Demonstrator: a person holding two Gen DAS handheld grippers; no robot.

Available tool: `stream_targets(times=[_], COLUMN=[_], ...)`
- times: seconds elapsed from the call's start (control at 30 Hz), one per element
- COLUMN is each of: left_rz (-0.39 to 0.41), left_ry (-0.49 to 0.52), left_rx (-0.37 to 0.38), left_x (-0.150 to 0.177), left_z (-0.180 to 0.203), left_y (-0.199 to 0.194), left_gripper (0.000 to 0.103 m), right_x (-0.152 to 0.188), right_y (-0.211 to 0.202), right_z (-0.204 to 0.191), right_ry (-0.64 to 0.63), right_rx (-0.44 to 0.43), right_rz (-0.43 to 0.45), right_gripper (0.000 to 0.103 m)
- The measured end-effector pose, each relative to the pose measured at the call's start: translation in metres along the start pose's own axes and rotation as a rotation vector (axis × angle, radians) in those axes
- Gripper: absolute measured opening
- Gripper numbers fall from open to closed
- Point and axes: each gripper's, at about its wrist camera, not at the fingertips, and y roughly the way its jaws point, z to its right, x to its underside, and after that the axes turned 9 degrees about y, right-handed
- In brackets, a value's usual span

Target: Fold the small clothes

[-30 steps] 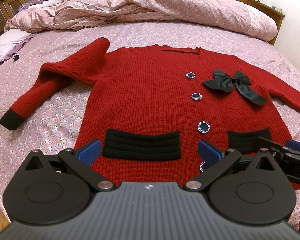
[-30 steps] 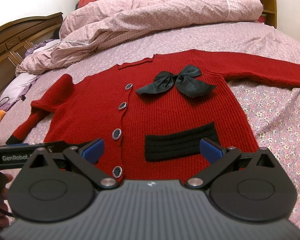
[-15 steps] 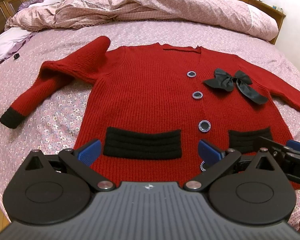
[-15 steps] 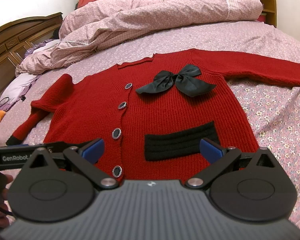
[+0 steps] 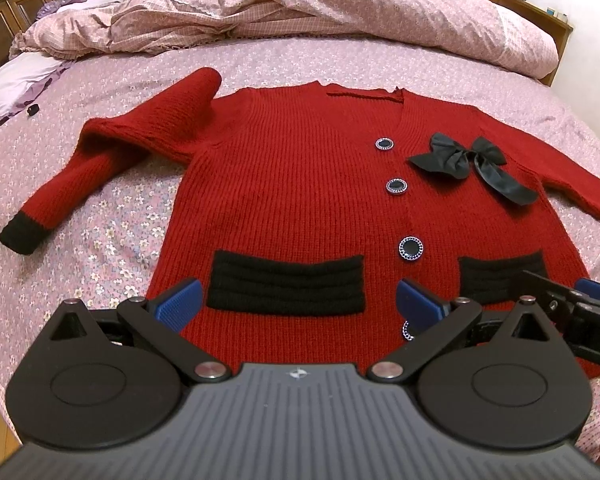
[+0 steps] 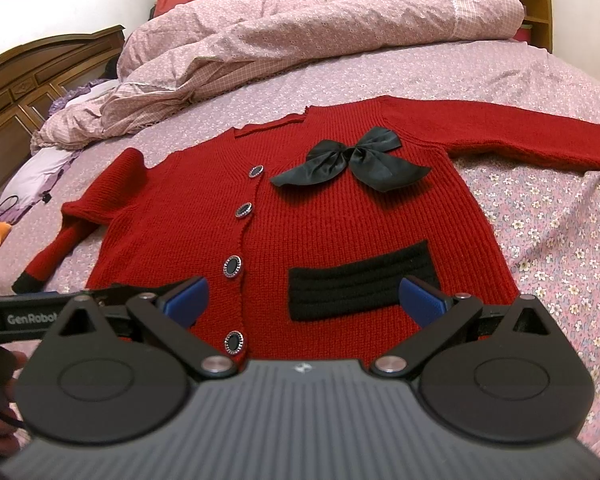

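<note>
**Red cardigan laid flat on the bed, both grippers held open above its hem**

The lower hem of the red knitted cardigan (image 5: 300, 184) is hidden behind the black gripper bodies in both views. Its sleeve toward 3 o'clock is cut off by the frame edge, so that cuff is not seen. The lowest button (image 5: 406, 330) is half covered by a finger of the left gripper (image 5: 298, 304). Only a small part of a hand (image 6: 0, 364) is seen at 8 o'clock in the right wrist view.

The cardigan is spread front side up on the pink flowered bedsheet (image 5: 100, 240), in the middle of the bed. It is closed with dark round buttons with sparkling rims. Two black ribbed pocket bands (image 5: 286, 284) are placed low on the front, and a black satin bow (image 6: 352, 160) is fixed on the chest. The sleeve at 9 o'clock is bent, with a black cuff (image 5: 20, 236). A crumpled pink quilt (image 6: 300, 36) is lying at 12 o'clock.

The blue pads of the left gripper and of the right gripper (image 6: 304, 304) are kept wide apart, and nothing is held.
</note>
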Motion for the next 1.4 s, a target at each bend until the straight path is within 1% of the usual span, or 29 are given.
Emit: stream_targets(times=[0.43,0.73,1.0,1.1,1.17,1.23,1.4], left_rz=[-0.030,-0.051,-0.073,-0.075,-0.082,-0.083,-0.079], left_ry=[-0.001,0.005,-0.019,-0.022,-0.024,-0.024,-0.018], left_rx=[0.012,0.019,0.036,0.053,0.058,0.063,0.052], left_x=[-0.002,-0.016,-0.041,-0.054,-0.062,-0.072,-0.094], left_z=[0.000,-0.005,-0.012,-0.013,-0.013,-0.011,-0.003], left_y=[0.007,0.024,0.048,0.059,0.067,0.076,0.093], left_gripper=[0.103,0.103,0.103,0.103,0.103,0.103,0.103], right_x=[0.001,-0.007,-0.024,-0.034,-0.042,-0.051,-0.072], right_y=[0.005,0.016,0.028,0.030,0.033,0.035,0.039], right_z=[0.005,0.015,0.031,0.043,0.056,0.069,0.098], right_ry=[0.031,0.053,0.080,0.113,0.159,0.197,0.235], right_rx=[-0.003,-0.009,0.015,0.026,0.030,0.047,0.118], right_rz=[-0.024,-0.039,-0.022,-0.006,-0.002,0.011,0.057], right_gripper=[0.103,0.103,0.103,0.103,0.103,0.103,0.103])
